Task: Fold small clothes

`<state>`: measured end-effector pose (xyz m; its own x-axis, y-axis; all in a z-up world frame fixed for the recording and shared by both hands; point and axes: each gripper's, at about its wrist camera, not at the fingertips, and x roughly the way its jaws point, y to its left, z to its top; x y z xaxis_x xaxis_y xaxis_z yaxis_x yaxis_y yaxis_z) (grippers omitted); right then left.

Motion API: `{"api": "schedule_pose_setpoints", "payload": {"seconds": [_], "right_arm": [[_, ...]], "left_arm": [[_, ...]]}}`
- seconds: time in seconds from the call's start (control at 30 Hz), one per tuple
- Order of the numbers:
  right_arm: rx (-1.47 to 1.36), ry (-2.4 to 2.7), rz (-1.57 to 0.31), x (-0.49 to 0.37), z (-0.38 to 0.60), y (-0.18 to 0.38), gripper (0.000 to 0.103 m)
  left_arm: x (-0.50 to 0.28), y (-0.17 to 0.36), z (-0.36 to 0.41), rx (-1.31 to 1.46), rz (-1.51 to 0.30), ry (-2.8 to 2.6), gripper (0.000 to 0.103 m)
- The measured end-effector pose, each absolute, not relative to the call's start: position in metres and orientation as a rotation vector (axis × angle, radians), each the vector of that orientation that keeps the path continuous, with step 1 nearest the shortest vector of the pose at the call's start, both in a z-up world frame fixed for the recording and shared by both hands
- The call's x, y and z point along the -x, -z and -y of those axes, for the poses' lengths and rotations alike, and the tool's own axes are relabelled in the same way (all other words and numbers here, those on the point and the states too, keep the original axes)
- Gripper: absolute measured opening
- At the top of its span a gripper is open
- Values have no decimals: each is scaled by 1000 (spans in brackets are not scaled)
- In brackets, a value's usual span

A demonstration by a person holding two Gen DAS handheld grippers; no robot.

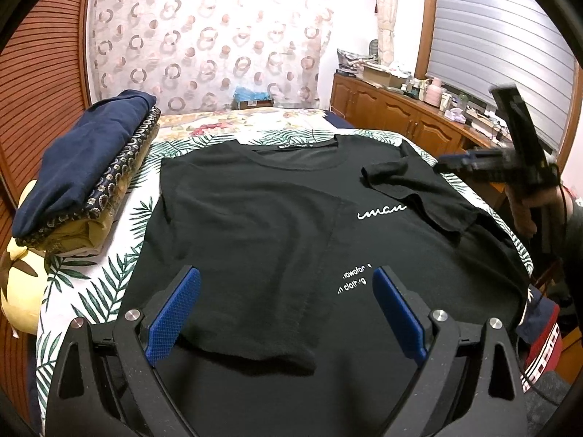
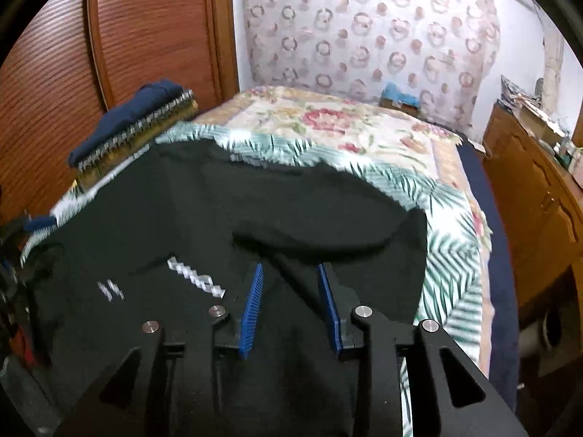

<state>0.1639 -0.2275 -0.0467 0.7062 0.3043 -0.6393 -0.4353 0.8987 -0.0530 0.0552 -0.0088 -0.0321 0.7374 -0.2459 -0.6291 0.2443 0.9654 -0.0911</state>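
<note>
A black T-shirt (image 1: pixel 255 218) is spread flat on a bed (image 1: pixel 94 284), on a cover with green leaves. White writing (image 1: pixel 380 213) is seen on its chest. One side of the shirt has been laid over the middle, and the sleeve (image 1: pixel 411 185) on the other side is folded in on top of the shirt.

The left claw (image 1: pixel 286 307) is held low over the near part of the shirt. Its blue pads (image 1: pixel 175 313) are spread wide, and nothing is gripped between them. The right claw (image 2: pixel 289 300) is seen over the folded sleeve. Its blue pads are set a little apart, and no cloth is pinched by them.

A pile of folded clothes (image 1: pixel 83 174), with a dark blue one on top, is stacked beside the shirt at the bed's edge. A yellow soft toy (image 1: pixel 22 291) is tucked next to the pile. A wooden cabinet (image 1: pixel 400 116) is placed along the far wall.
</note>
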Motion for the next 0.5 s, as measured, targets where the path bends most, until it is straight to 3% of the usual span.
{"api": "schedule_pose_setpoints", "payload": {"seconds": [0.5], "right_arm": [[172, -288, -744, -235, 258, 70, 32]], "left_arm": [[-100, 24, -15, -38, -693, 211, 96]]}}
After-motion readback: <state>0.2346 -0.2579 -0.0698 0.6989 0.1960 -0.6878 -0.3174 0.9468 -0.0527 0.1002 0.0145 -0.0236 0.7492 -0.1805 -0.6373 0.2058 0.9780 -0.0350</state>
